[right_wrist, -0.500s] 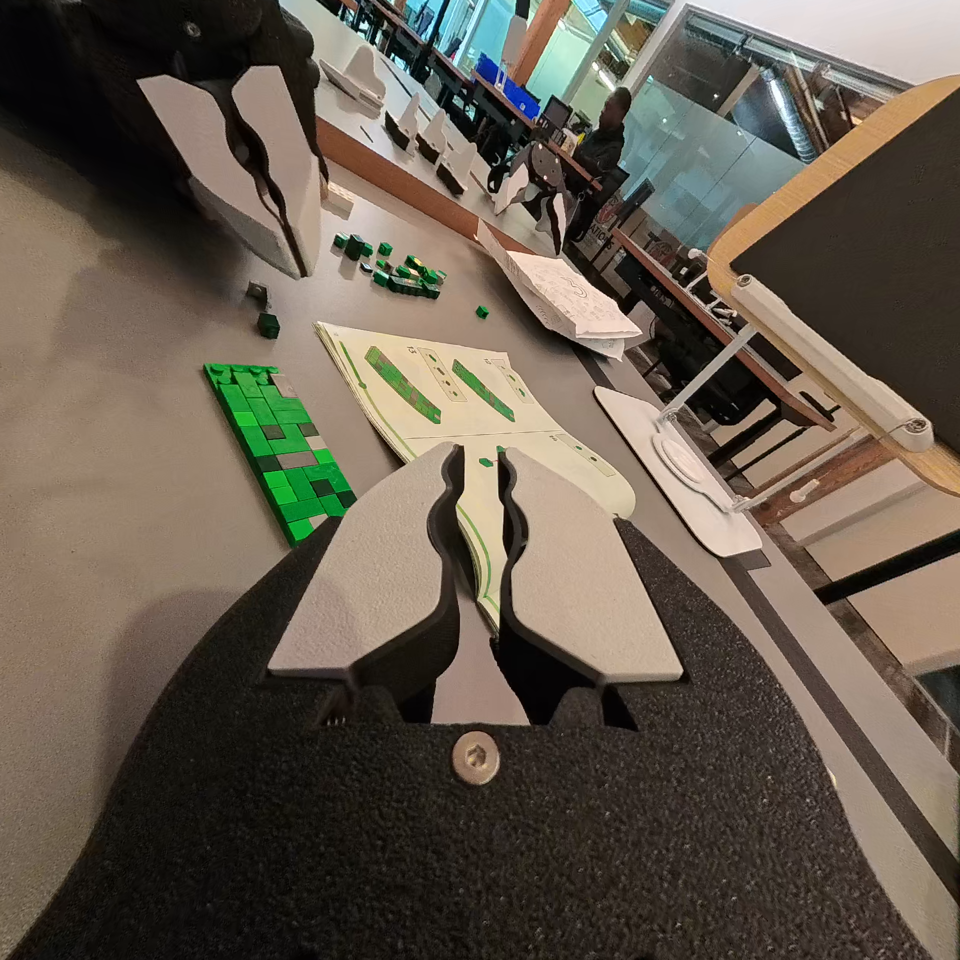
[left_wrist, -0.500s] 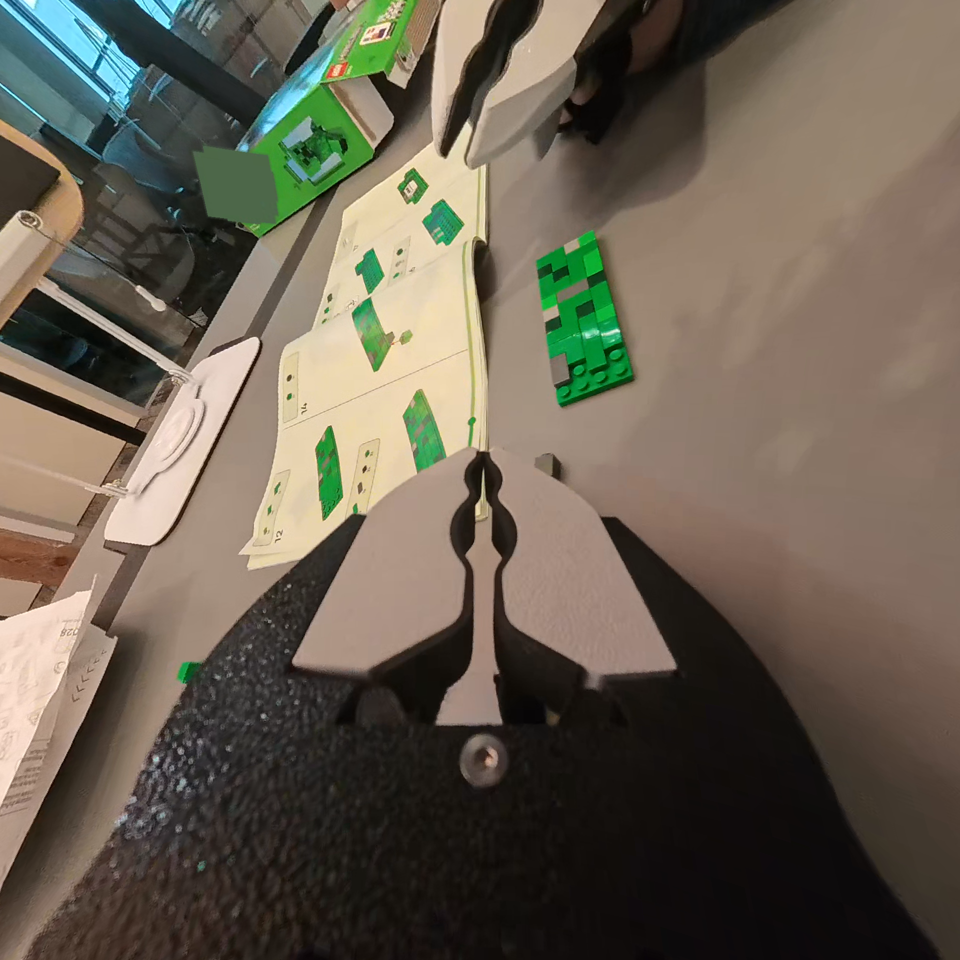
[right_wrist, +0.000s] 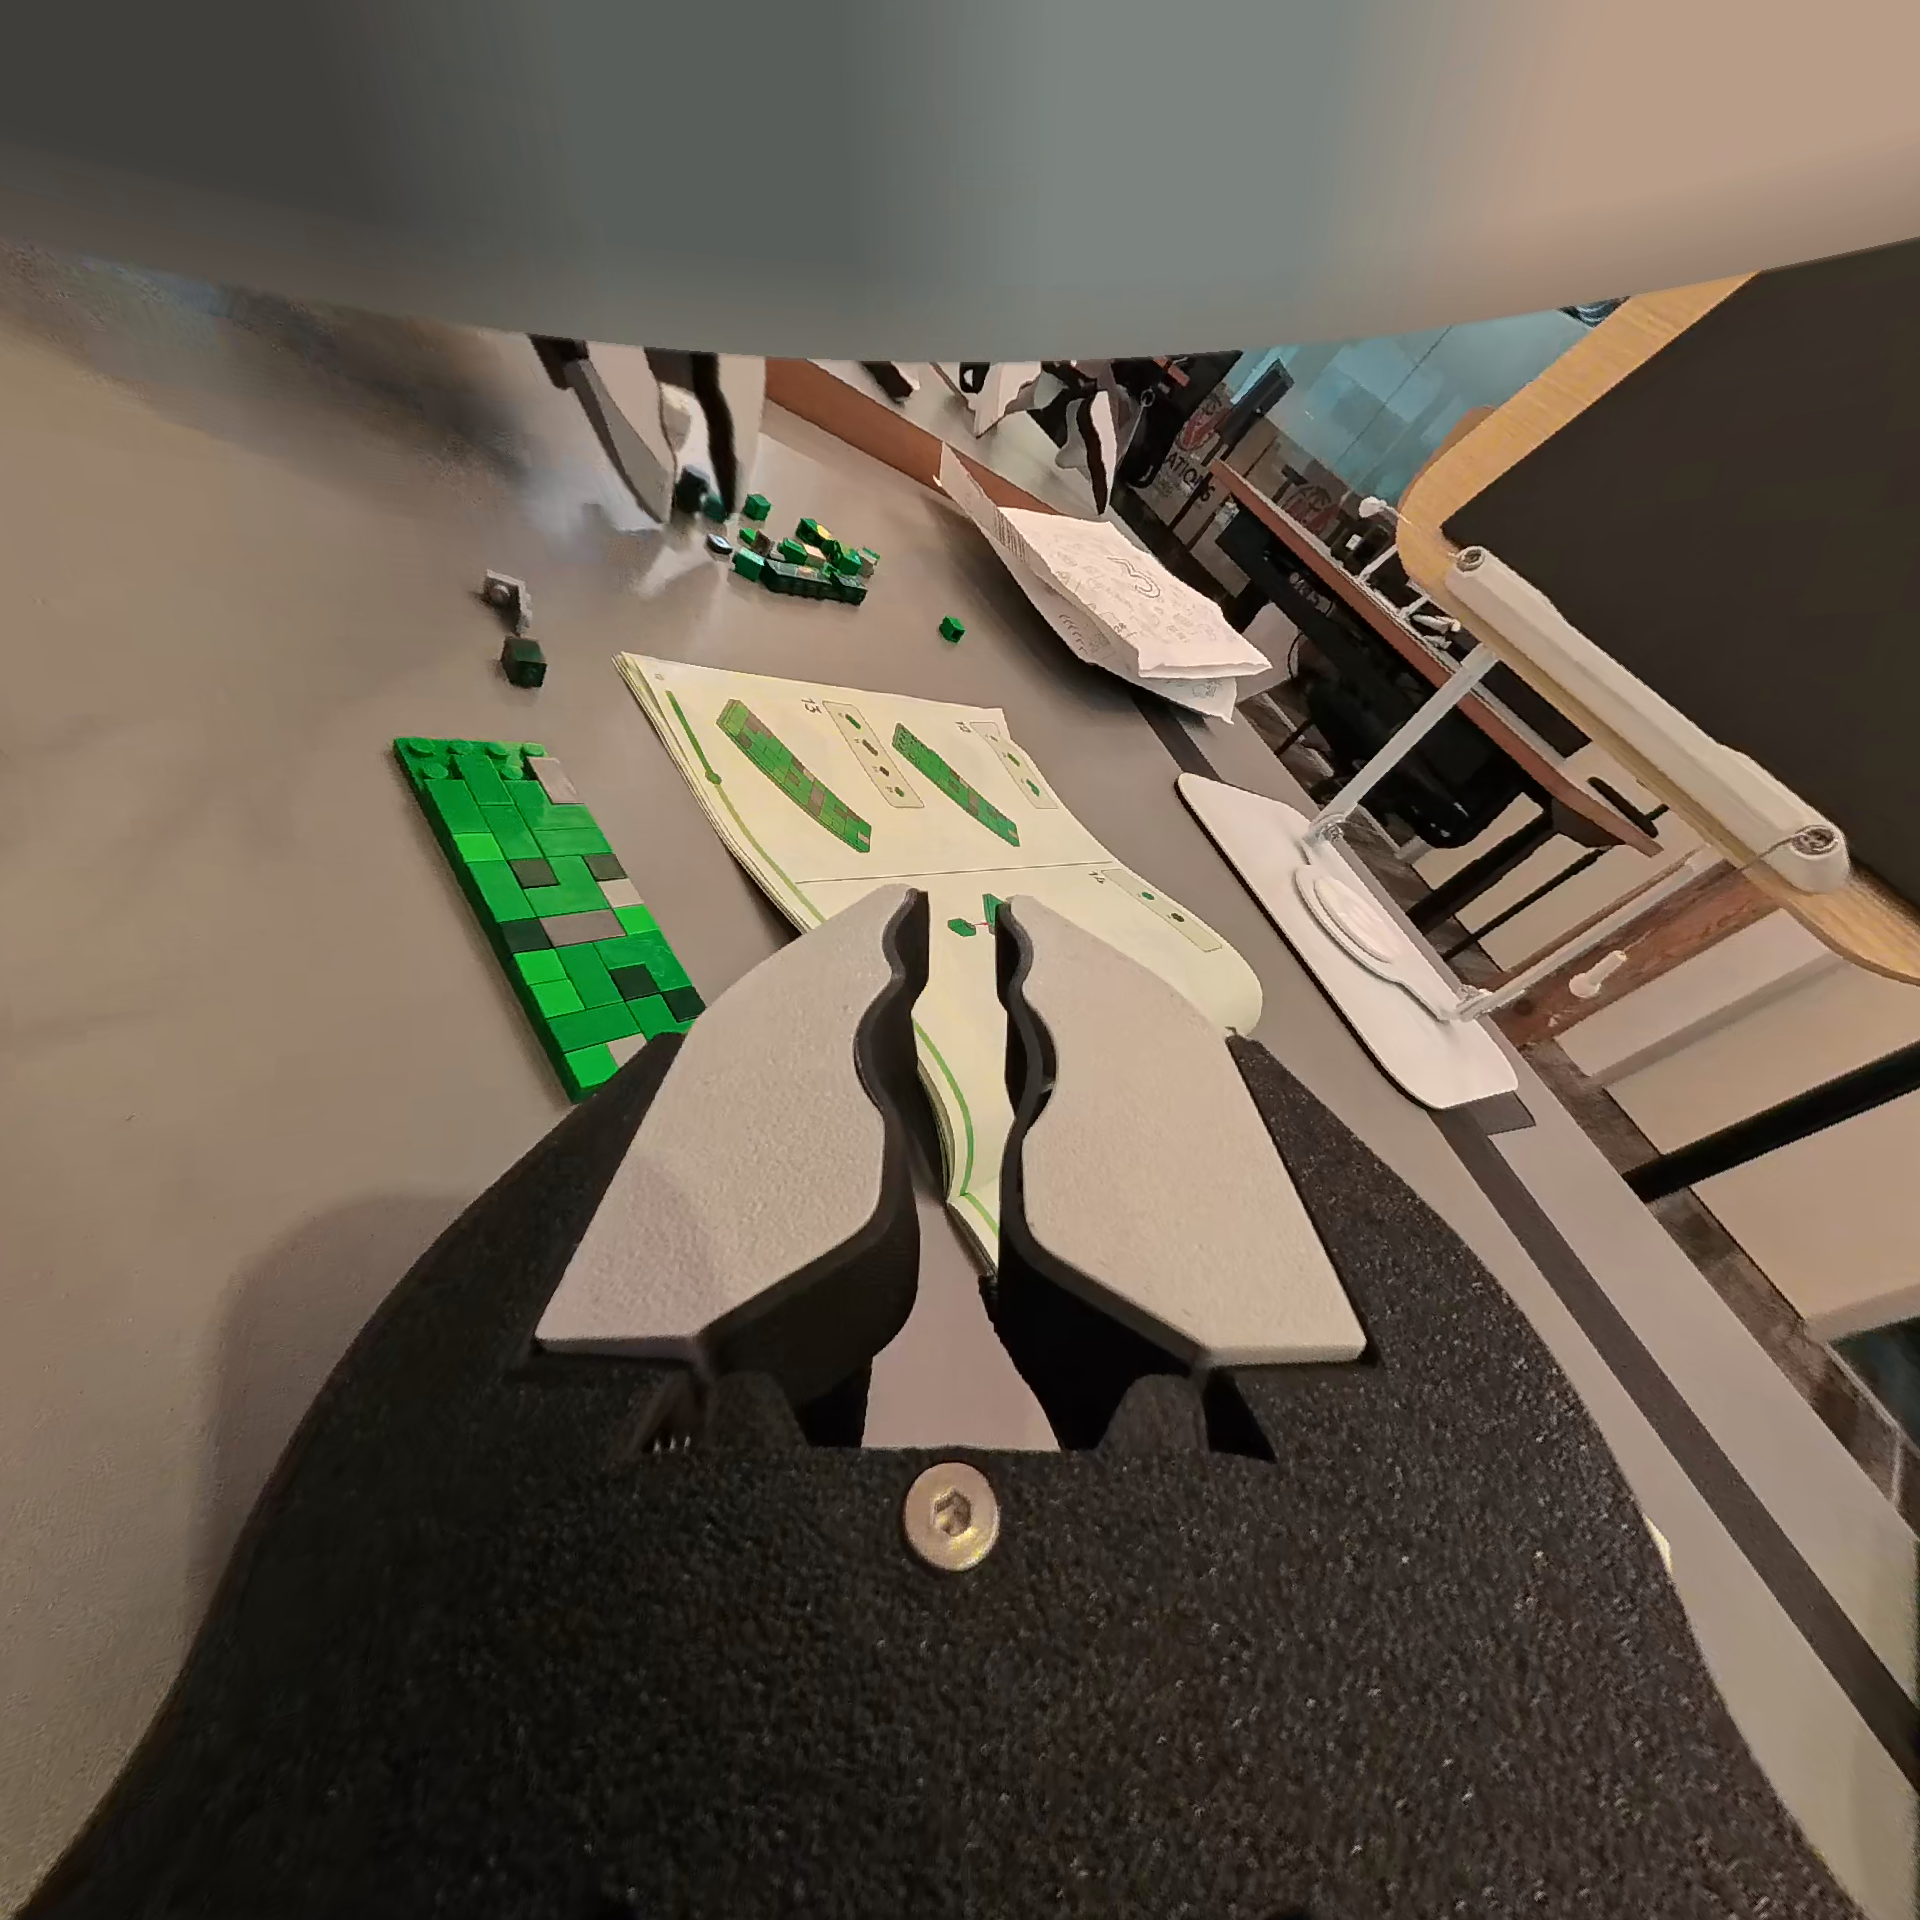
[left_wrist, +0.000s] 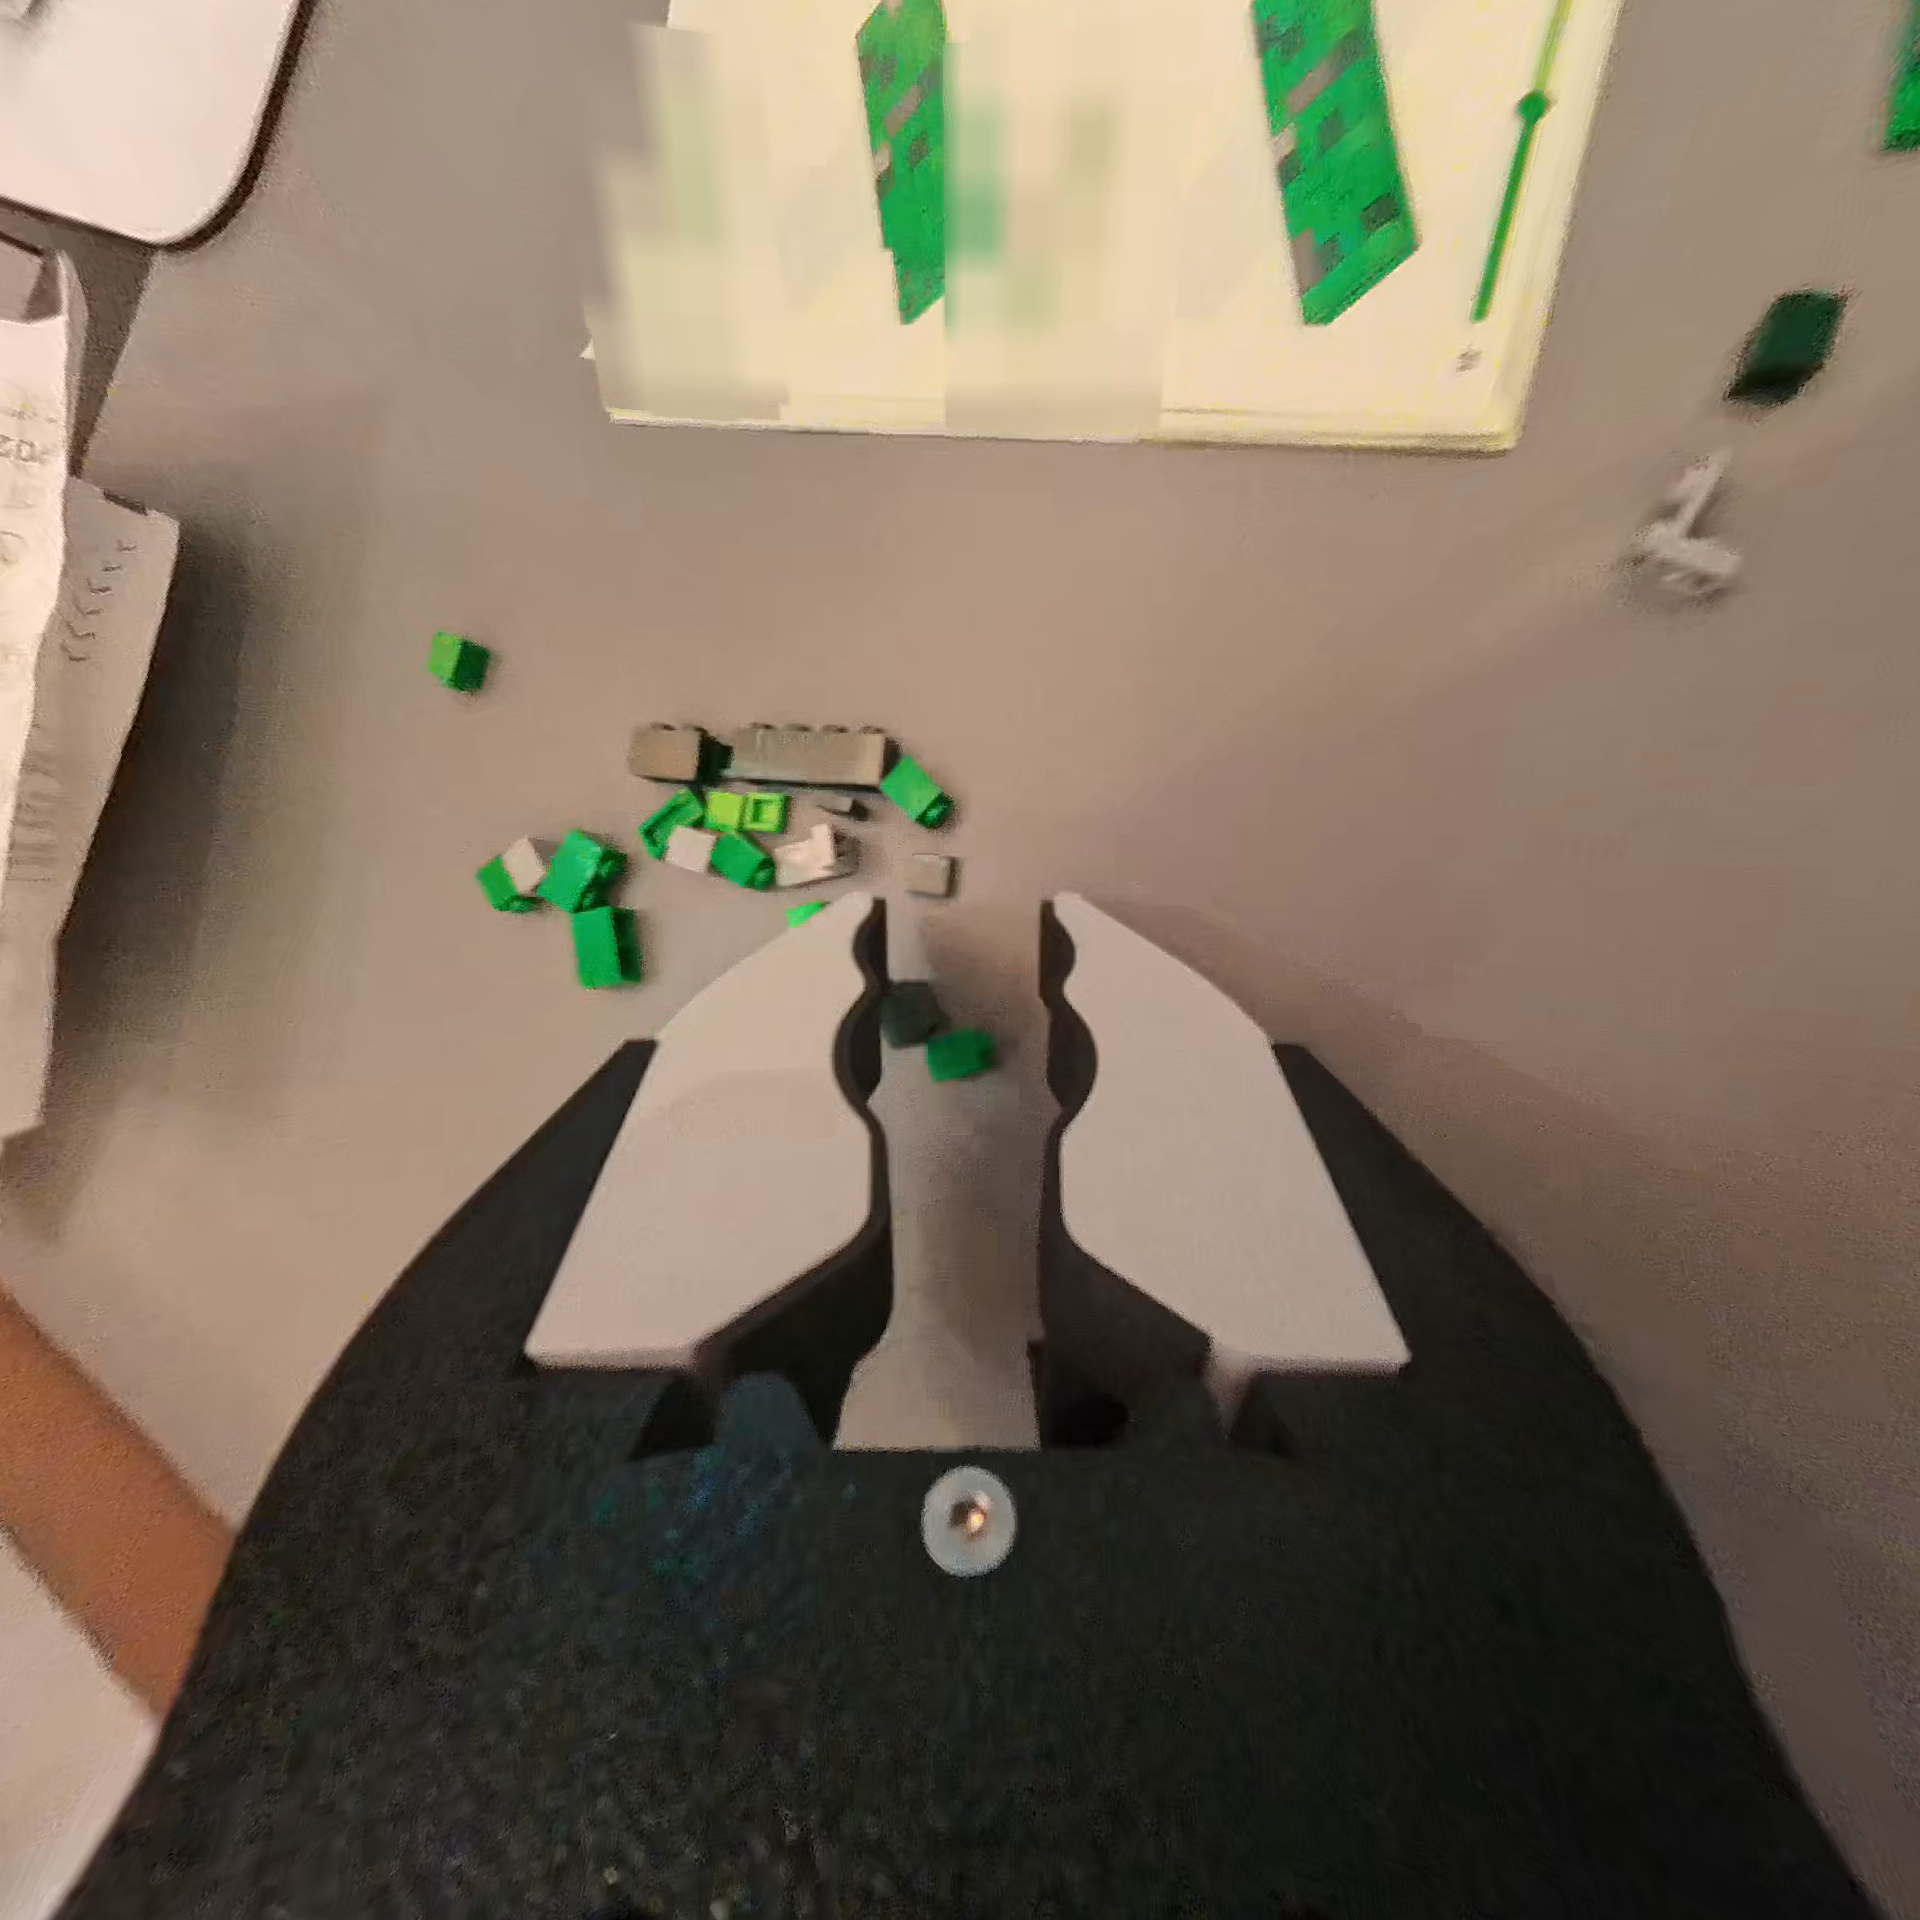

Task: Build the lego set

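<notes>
Hovering low over the grey table (left_wrist: 1351,779), the left gripper (left_wrist: 961,914) has its jaws spread apart and grasps nothing; between its fingers, on the table, lie a dark green brick (left_wrist: 909,1013) and a bright green brick (left_wrist: 961,1055), neither one pinched. Just beyond the fingertips sits a loose heap of green and grey bricks (left_wrist: 727,821), with a long grey brick (left_wrist: 805,753) at its far edge and a single green brick (left_wrist: 459,661) off to the left of it. Farther on lies the open instruction booklet (left_wrist: 1195,260), and to its right a dark green square piece (left_wrist: 1785,345) and a small light grey part (left_wrist: 1683,540), both blurred. In the right wrist view the right gripper (right_wrist: 961,914) is held above the near end of the booklet (right_wrist: 831,790), its jaws parted by a narrow gap with nothing between them. To the left of the booklet the flat green plate assembly (right_wrist: 540,894), tiled in green, dark and grey squares, lies on the table (right_wrist: 208,935) near the right gripper's left finger. A crumpled paper bag (right_wrist: 1122,603) rests past the booklet near the table's far edge, and a white stand base (right_wrist: 1351,935) sits to the booklet's right. The left gripper (right_wrist: 681,499) shows far off, tips down at the brick heap (right_wrist: 810,561).
</notes>
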